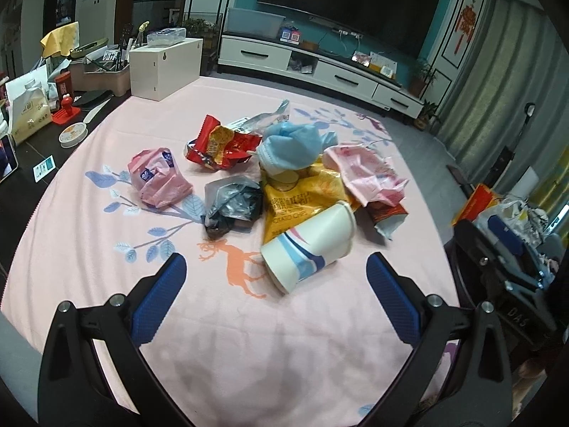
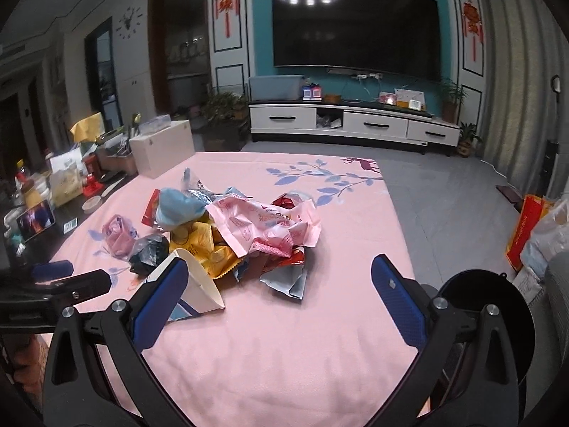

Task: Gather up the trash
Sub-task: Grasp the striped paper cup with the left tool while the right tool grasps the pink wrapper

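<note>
Only in the right view, a black bin (image 2: 487,316); both claws (image 1: 275,277) (image 2: 281,277) apart.

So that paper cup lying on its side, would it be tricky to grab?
Probably a little. The paper cup lies on its side, so a nudge might roll it. It looks empty and thin-walled, so likely light and easily crushed if squeezed hard.

The yellow chip bag (image 1: 302,199) carries the words "POTATO CHIPS" beneath larger Chinese characters. The right gripper's black body (image 1: 515,316) bears the letters "DAS". Other print is illegible.
</note>
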`<act>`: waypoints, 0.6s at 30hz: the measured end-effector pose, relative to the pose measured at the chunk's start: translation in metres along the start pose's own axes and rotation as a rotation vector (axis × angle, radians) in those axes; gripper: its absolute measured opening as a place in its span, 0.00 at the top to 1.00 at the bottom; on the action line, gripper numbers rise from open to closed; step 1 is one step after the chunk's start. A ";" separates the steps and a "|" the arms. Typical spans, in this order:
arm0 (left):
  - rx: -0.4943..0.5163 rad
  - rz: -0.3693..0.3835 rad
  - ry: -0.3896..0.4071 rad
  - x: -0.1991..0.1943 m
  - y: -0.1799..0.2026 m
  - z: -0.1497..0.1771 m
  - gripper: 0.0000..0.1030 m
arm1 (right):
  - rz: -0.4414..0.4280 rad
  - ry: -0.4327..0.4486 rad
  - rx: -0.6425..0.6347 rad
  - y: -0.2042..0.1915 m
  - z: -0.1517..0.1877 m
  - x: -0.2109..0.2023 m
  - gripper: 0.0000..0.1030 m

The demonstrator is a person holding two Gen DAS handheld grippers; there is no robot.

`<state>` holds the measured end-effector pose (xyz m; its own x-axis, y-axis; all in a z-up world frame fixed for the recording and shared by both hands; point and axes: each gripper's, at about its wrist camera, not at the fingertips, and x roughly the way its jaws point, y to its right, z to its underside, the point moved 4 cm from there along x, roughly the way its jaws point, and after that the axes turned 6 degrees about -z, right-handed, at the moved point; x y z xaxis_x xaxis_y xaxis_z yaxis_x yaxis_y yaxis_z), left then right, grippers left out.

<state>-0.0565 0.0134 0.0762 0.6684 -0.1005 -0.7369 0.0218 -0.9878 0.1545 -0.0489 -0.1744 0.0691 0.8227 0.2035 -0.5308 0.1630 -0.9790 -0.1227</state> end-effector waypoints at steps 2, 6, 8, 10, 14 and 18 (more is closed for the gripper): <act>-0.006 0.011 0.005 -0.003 0.000 0.000 0.03 | -0.025 -0.018 0.035 0.002 0.000 0.002 0.03; -0.015 0.030 0.007 -0.005 -0.003 -0.001 0.03 | -0.096 -0.047 0.101 0.004 0.000 0.002 0.03; -0.023 0.041 0.004 -0.005 -0.004 -0.001 0.03 | -0.106 -0.052 0.100 0.002 0.000 0.002 0.03; -0.031 0.052 0.002 -0.005 -0.006 -0.001 0.03 | -0.091 -0.052 0.086 0.000 0.001 -0.001 0.03; -0.048 0.071 0.004 -0.004 -0.008 -0.002 0.03 | -0.093 -0.049 0.074 -0.004 0.001 -0.004 0.03; -0.093 0.141 0.003 0.000 -0.015 -0.004 0.05 | -0.126 -0.064 0.101 -0.002 -0.002 -0.002 0.03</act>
<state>-0.0542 0.0287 0.0765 0.6716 -0.2365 -0.7021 -0.0035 -0.9487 0.3162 -0.0493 -0.1731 0.0720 0.7625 0.3283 -0.5574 0.2047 -0.9398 -0.2735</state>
